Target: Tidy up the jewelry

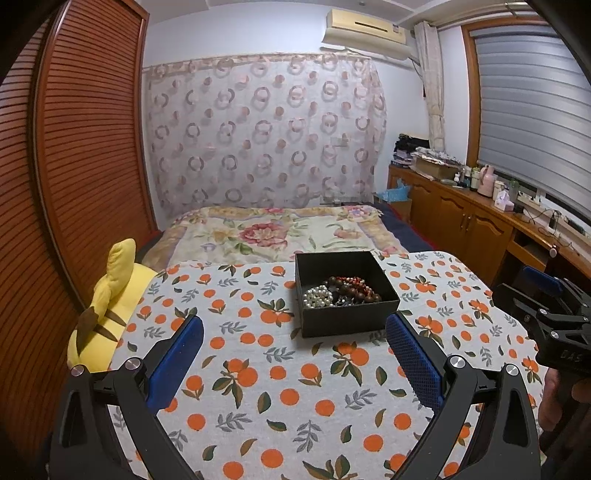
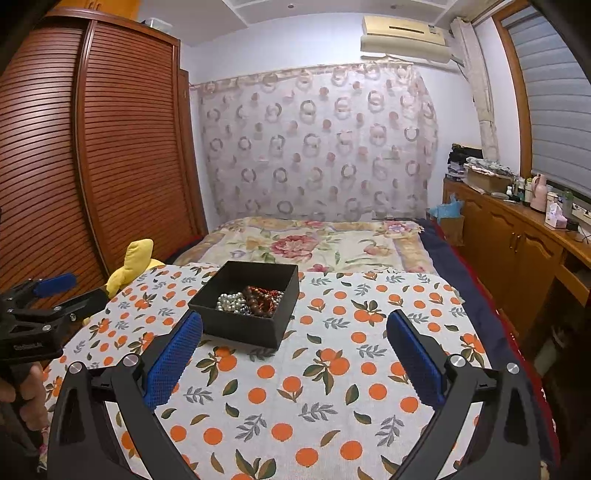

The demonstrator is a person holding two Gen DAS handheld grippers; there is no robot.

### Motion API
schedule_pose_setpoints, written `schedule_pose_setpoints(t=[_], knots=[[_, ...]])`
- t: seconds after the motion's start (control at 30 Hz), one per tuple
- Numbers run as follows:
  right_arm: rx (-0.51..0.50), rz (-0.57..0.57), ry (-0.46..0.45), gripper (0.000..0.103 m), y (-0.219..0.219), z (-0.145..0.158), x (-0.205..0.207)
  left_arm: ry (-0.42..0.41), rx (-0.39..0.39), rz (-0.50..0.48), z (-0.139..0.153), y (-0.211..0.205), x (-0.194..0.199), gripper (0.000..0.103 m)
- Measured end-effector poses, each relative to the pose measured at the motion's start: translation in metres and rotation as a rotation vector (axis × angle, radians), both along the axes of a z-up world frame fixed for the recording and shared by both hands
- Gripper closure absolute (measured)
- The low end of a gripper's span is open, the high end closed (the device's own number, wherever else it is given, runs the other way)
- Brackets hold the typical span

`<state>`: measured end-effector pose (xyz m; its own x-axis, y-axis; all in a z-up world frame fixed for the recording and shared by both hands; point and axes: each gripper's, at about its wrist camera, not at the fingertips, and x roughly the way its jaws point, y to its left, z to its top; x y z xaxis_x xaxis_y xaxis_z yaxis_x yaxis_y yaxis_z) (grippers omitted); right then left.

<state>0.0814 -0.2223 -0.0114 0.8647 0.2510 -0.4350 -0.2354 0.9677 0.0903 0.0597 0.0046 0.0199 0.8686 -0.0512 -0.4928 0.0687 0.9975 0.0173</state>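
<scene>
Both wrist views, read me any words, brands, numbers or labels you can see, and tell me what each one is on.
"DAS": on the black body of the right hand-held gripper, seen in the left wrist view; further letters are cut off.
Marking on the left hand-held gripper body: too blurred to read.
Sticker on the air conditioner: too small to read.

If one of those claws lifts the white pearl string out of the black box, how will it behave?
The pearl string would probably droop and swing, being loose beads heaped in a pile. It lies against the brown bead strands, so it may drag them along. Its glossy round beads might slip between the pads.
</scene>
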Motion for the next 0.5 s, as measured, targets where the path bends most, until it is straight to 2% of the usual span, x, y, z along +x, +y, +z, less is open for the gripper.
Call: schedule_pose_setpoints(t=[0.5], knots=[[0.002, -0.024, -0.001, 0.002, -0.0051, -0.0010, -0.0009, -0.002, -0.002, 0.003, -0.0001, 0.0012, -0.0003, 0.008]])
